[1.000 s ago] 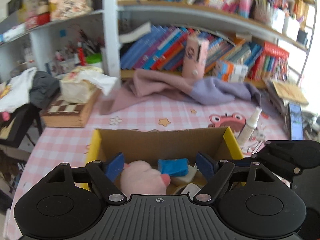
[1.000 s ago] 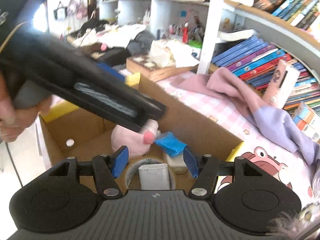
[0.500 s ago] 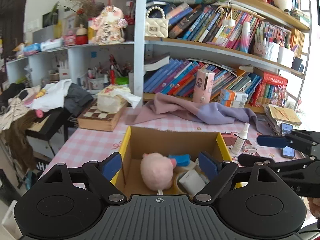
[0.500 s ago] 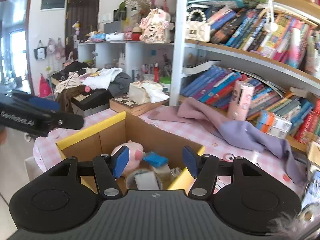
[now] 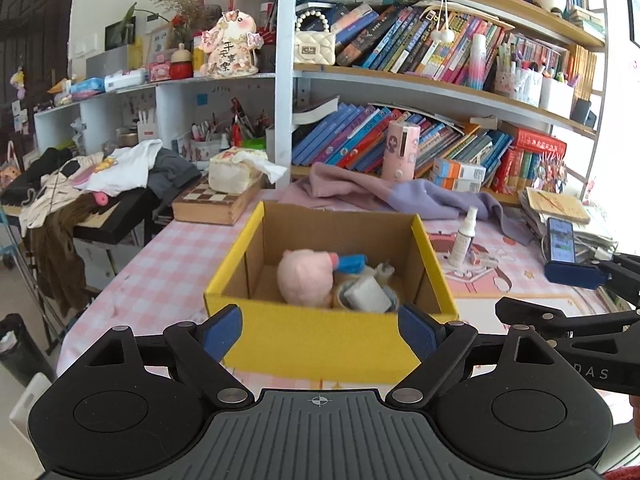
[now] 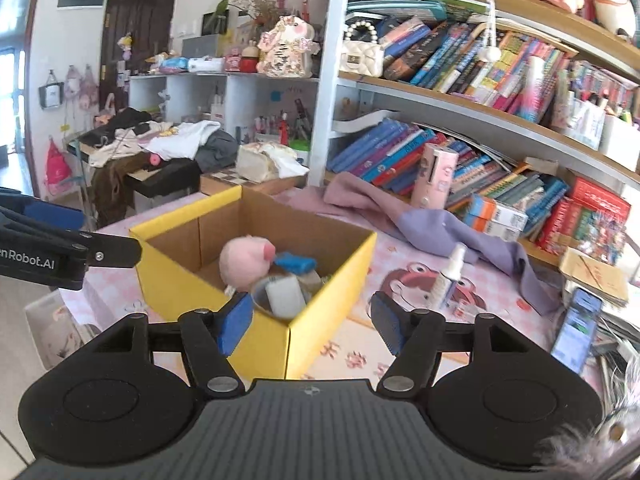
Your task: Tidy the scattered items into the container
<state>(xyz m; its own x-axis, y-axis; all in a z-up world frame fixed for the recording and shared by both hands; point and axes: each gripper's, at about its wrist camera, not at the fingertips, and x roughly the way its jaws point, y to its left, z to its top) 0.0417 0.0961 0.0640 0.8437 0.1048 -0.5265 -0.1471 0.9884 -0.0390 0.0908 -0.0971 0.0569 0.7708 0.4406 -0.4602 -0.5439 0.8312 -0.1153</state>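
Both grippers' fingers (image 5: pixel 224 332) spread empty, the right's opening, before the yellow box (image 5: pixel 320 344).

Both tools have drawn back from inside the yellow box (image 5: pixel 328 336), so it now sits whole ahead of them. The left tool (image 5: pixel 320 330) has spread wider and holds nothing. The right tool (image 6: pixel 310 326) is opening, also holding nothing.

The left wrist camera sits behind its own blue fingers (image 5: pixel 218 334) and looks slightly down at the front side of the yellow cardboard box (image 5: pixel 320 344), from near. The right wrist camera looks from the right at a corner of the same box (image 6: pixel 288 336), also from near. Both views share the box, the pink checked table (image 5: pixel 172 264), the spray bottle (image 5: pixel 464 238) and the bookshelf (image 5: pixel 440 92) behind.
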